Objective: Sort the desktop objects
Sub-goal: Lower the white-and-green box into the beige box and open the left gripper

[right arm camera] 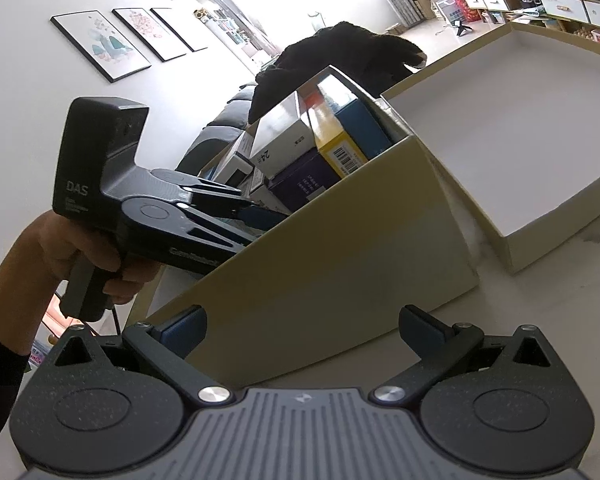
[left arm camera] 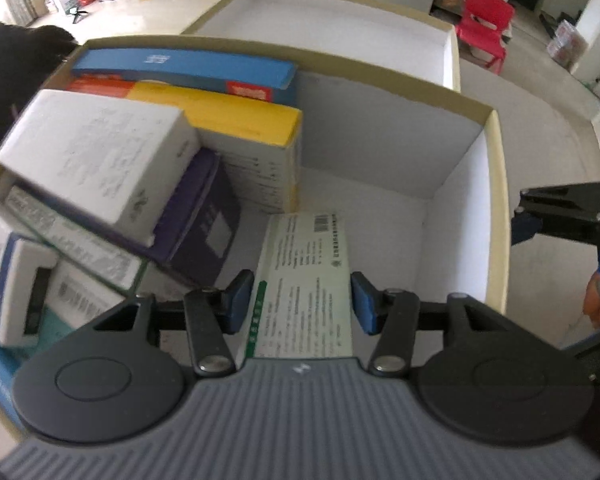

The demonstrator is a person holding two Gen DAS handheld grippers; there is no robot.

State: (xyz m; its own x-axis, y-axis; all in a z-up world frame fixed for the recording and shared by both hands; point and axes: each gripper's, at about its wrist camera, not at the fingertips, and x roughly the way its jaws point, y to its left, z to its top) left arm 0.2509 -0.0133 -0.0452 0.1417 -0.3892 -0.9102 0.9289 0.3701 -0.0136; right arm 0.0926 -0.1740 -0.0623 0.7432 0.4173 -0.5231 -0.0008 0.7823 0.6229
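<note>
Left gripper (left arm camera: 303, 300): straddling the green-and-white box (left arm camera: 306, 280), jaws spread, pads just clear of its sides.
Green-and-white box: lying between those jaws on the storage box (left arm camera: 496, 216) floor.
Right gripper (right arm camera: 302, 336): gaping, holding nothing, facing the storage box's outer wall.
Doing it well: staying centred, lifting out straight if releasing.

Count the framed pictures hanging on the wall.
3, side by side in a row on the white wall in the right wrist view: left, middle, right. More could hang outside the view.

Marble tabletop (right arm camera: 540, 320) carries storage box (right arm camera: 340, 248) and lid (right arm camera: 560, 216).
</note>
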